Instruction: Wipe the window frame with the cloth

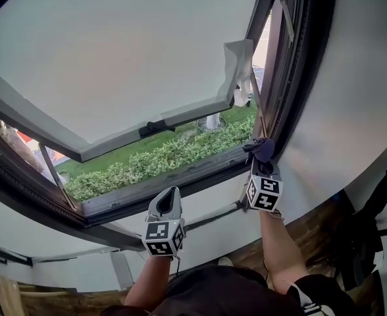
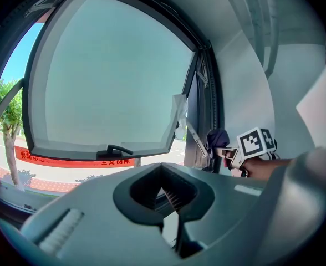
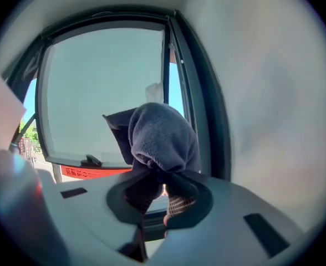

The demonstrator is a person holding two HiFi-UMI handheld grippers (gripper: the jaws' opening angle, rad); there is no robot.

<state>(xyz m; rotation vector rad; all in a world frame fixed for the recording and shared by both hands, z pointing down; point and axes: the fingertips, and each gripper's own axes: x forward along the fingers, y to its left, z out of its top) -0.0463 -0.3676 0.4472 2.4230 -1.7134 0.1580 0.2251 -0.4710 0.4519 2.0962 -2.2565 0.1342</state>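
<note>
Nearest are the left arm (image 1: 147, 278) and the right arm (image 1: 280, 249), both bare, reaching up from the bottom of the head view.

Each one ends in a tool. The left hand-held gripper (image 1: 169, 195) is low and points at the white wall (image 1: 213, 206) just under the bottom bar of the window frame (image 1: 200, 180). Its jaws are pressed nearly together and hold nothing.

The right hand-held gripper (image 1: 262, 163) is higher and off to the right. Its jaws are closed tight on a dark blue cloth (image 1: 263, 149). The cloth bunches up over the jaws like a little hood. It sits at the right side of the window frame, close to the bottom corner. It looks pressed against the dark bar there, but I cannot tell for sure if it touches.

Past the frame, the big pane (image 1: 114, 51) is swung open to the outside. A black handle (image 1: 155, 128) sits on its bottom edge. A white flap (image 1: 238, 64) hangs off its right corner.

Farther out and down below is a green hedge (image 1: 160, 160) with grass behind it. The left gripper view also shows a red sign (image 2: 69, 160) under the pane, a tree (image 2: 8, 112) at the left, and blue sky.
</note>
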